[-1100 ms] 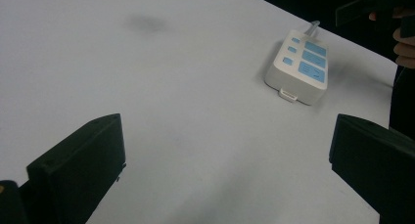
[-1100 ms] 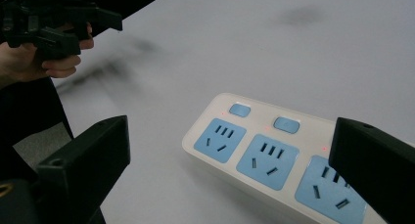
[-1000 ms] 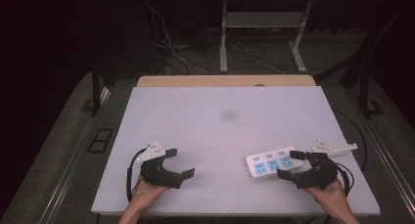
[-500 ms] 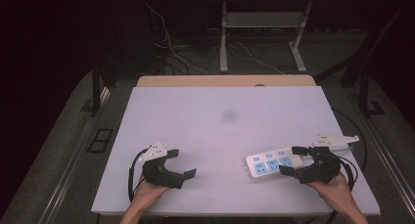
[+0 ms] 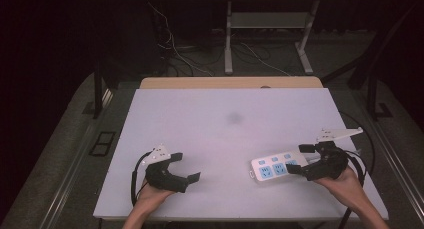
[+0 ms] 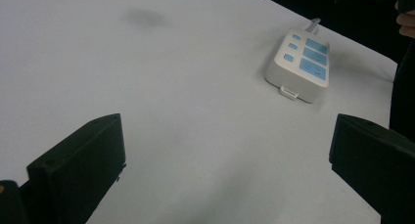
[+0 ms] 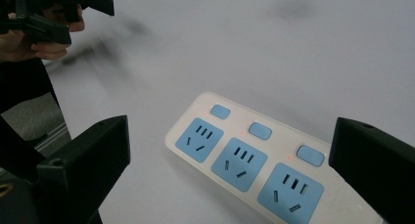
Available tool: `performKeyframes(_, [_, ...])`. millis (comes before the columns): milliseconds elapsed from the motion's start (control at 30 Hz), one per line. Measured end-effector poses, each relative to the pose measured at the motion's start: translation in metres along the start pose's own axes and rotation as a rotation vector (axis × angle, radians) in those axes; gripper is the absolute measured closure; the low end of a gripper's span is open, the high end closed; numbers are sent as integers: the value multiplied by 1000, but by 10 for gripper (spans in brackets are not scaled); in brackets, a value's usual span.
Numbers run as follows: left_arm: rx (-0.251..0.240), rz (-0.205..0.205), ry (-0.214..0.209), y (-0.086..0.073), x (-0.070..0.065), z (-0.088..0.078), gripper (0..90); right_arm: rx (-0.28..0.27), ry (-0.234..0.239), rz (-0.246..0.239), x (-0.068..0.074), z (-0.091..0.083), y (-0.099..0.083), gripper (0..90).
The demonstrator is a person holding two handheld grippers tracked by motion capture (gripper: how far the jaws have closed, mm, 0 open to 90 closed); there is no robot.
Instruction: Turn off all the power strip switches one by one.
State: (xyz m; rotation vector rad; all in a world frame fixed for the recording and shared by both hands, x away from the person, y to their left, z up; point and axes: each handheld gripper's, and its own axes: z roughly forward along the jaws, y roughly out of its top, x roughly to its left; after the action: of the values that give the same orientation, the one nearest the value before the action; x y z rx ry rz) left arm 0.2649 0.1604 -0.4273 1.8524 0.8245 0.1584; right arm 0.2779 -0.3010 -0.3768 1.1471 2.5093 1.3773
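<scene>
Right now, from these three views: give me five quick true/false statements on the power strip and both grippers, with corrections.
1. The power strip has three blue sockets, each with a switch beside it. True.
2. The left gripper is shut on the power strip. False: its jaws are wide open over bare table, far from the strip.
3. The right gripper has its jaws open at the strip's end. True.
4. A plug sits in the middle socket. False: all three sockets are vacant.
5. The strip lies on the table's left half. False: it lies near the right front, by the right gripper.
</scene>
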Motion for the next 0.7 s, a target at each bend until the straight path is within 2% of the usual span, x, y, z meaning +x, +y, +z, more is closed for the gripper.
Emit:
performKeyframes(200, [-2,-1,2,0,1,0,0,17,4,6,-5,1,4,16])
performKeyframes(700, [-11,-8,2,0,1,0,0,84,0,-27,-16,4,20,17])
